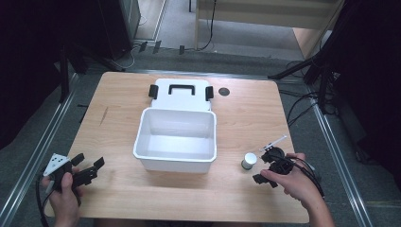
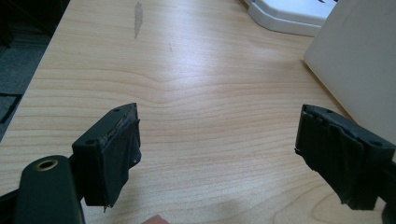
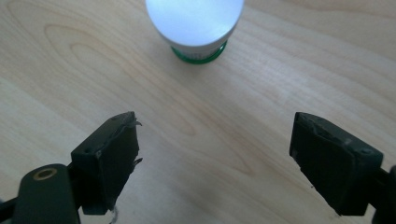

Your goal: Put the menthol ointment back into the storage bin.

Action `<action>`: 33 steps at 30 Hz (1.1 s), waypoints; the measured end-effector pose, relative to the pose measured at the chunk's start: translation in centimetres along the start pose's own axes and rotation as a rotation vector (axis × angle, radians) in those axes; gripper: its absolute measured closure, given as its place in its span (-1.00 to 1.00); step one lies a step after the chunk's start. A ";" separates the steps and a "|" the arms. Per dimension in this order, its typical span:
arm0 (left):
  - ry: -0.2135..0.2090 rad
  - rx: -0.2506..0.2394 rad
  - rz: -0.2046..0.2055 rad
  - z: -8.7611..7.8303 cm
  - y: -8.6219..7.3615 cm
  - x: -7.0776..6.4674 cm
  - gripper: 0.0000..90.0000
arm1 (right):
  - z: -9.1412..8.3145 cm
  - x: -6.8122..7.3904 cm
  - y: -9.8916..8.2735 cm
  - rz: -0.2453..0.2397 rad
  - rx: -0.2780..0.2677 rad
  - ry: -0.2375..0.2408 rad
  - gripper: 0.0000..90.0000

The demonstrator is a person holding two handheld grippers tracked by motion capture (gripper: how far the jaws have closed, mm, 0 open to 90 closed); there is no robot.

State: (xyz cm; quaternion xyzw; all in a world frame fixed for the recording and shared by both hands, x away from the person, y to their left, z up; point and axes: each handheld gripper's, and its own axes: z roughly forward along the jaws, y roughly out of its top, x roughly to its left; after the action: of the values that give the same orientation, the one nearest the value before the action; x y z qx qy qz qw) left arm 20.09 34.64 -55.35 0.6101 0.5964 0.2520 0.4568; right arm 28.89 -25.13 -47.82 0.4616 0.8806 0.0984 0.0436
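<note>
My right tool [image 3: 215,154] hung wide and empty over the worktop [image 1: 246,118], the small silver-capped jar [image 3: 195,28] upright just ahead; I could read no label on it. My left tool [image 2: 217,154] gaped too, beside the white bin [image 1: 176,139].

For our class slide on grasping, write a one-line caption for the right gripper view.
Open right gripper hovers above the wooden table, its jaws apart and empty, aimed at a small silver-topped can just ahead.
</note>
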 end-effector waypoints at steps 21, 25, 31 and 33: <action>-0.005 0.011 -0.002 0.1 0.1 0.0 -0.67 | 0.3 1.3 5.5 0.026 0.156 -0.048 -0.50; -0.005 0.012 -0.001 0.1 0.1 0.0 -0.67 | 0.7 1.2 6.0 0.030 0.152 -0.049 -0.44; -0.005 0.012 -0.001 0.1 0.1 0.0 -0.67 | 1.2 1.2 6.8 0.046 0.151 -0.048 -0.28; -0.005 0.012 -0.002 0.1 0.1 0.0 -0.67 | 1.3 1.2 7.0 0.061 0.156 -0.046 -0.19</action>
State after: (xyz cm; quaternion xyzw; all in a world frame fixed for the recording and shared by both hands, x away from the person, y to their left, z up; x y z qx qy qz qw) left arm 20.22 34.65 -55.35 0.6131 0.5971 0.2464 0.4549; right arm 34.02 -20.08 -47.62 0.4922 0.8699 0.0201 0.0249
